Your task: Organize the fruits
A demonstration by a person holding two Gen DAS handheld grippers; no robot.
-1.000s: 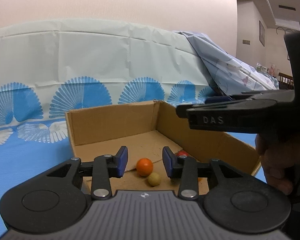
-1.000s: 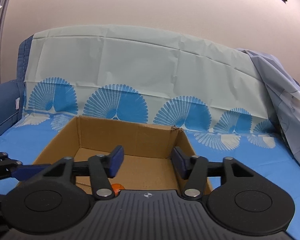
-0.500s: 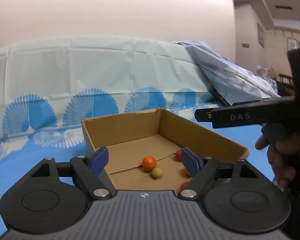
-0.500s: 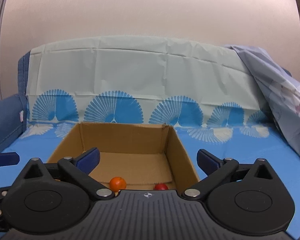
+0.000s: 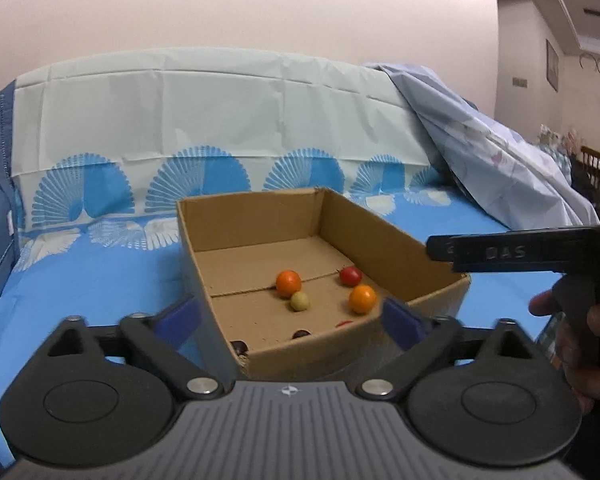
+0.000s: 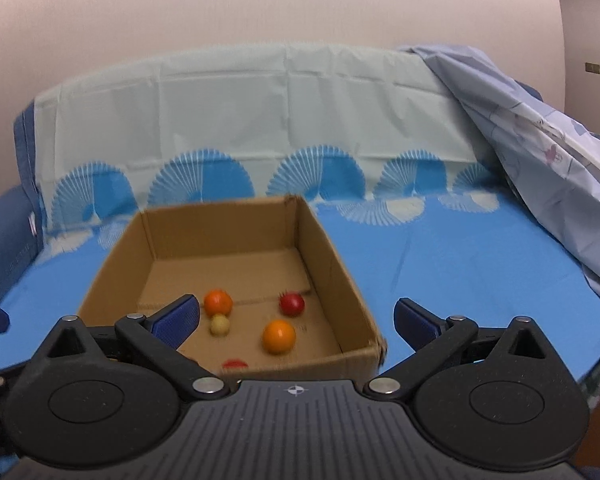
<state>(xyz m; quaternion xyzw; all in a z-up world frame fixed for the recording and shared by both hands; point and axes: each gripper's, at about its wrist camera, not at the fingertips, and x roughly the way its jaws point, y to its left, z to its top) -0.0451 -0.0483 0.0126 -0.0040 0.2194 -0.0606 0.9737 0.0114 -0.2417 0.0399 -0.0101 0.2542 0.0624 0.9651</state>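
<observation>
Both my left tongs [image 5: 290, 320] and right tongs [image 6: 296, 320] hang apart and empty above the shallow brown cardboard box [image 6: 328, 248], so I should descend slowly, straddling one small round orange fruit [image 6: 279, 336].

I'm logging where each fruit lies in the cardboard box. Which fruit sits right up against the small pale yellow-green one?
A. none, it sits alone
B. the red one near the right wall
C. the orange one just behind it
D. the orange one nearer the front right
C: in both wrist views the pale fruit lies against the front of the orange fruit behind it, while the red fruit and the other orange fruit sit apart in the cardboard box.
</observation>
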